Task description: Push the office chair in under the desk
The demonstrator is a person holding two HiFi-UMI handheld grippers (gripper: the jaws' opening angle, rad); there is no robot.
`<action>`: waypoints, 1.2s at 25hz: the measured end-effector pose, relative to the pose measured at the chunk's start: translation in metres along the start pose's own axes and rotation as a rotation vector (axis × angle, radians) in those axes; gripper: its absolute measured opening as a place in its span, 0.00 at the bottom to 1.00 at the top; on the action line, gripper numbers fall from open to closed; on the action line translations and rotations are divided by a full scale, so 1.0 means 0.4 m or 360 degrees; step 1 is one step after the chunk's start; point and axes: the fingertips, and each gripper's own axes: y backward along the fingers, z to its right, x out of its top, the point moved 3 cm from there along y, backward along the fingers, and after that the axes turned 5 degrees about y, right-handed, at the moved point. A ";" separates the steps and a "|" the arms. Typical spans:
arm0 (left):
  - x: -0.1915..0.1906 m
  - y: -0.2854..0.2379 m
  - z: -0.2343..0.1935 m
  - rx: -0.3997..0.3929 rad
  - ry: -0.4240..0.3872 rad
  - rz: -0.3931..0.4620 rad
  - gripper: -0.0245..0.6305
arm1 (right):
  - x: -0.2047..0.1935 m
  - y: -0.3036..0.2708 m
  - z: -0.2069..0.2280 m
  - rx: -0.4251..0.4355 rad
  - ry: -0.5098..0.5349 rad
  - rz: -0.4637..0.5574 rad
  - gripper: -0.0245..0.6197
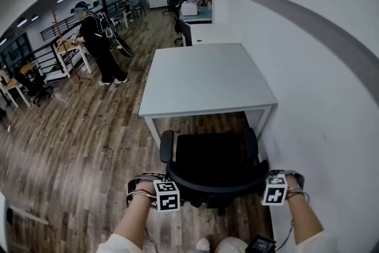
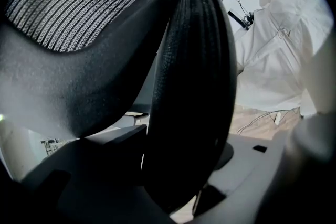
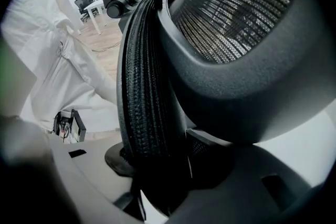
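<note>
A black office chair (image 1: 210, 154) stands on the wood floor just in front of the white desk (image 1: 204, 77), its seat and armrests at the desk's near edge. In the head view my left gripper (image 1: 167, 194) sits on the left end of the chair's curved backrest (image 1: 216, 186), and my right gripper (image 1: 274, 189) sits on its right end. Both point steeply down. In the left gripper view, the left gripper (image 2: 178, 176) has its jaws closed on the padded backrest rim (image 2: 189, 86). The right gripper (image 3: 157, 181) clamps the ribbed rim (image 3: 147, 76) the same way. The mesh back fills much of both gripper views.
A white wall (image 1: 320, 98) runs close along the right of desk and chair. Another dark chair (image 1: 185, 32) stands at the desk's far end. A person (image 1: 100, 44) stands on the floor at far left, with more desks and chairs (image 1: 29, 83) behind.
</note>
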 end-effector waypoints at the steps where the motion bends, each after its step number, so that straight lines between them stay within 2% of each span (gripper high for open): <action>1: -0.001 0.001 -0.012 0.0001 0.0000 -0.0001 0.41 | 0.000 -0.002 0.012 0.0001 -0.0001 -0.0005 0.38; 21: 0.015 -0.033 -0.220 -0.0027 0.0013 -0.0017 0.42 | 0.014 -0.047 0.225 0.0017 0.0020 0.0008 0.38; 26: -0.012 -0.042 -0.269 -0.0028 0.0047 -0.0114 0.42 | 0.020 -0.053 0.282 0.0021 0.0030 0.0016 0.38; 30: 0.011 -0.044 -0.303 -0.0033 0.0050 -0.0078 0.42 | 0.017 -0.055 0.328 0.0012 0.0050 0.0020 0.38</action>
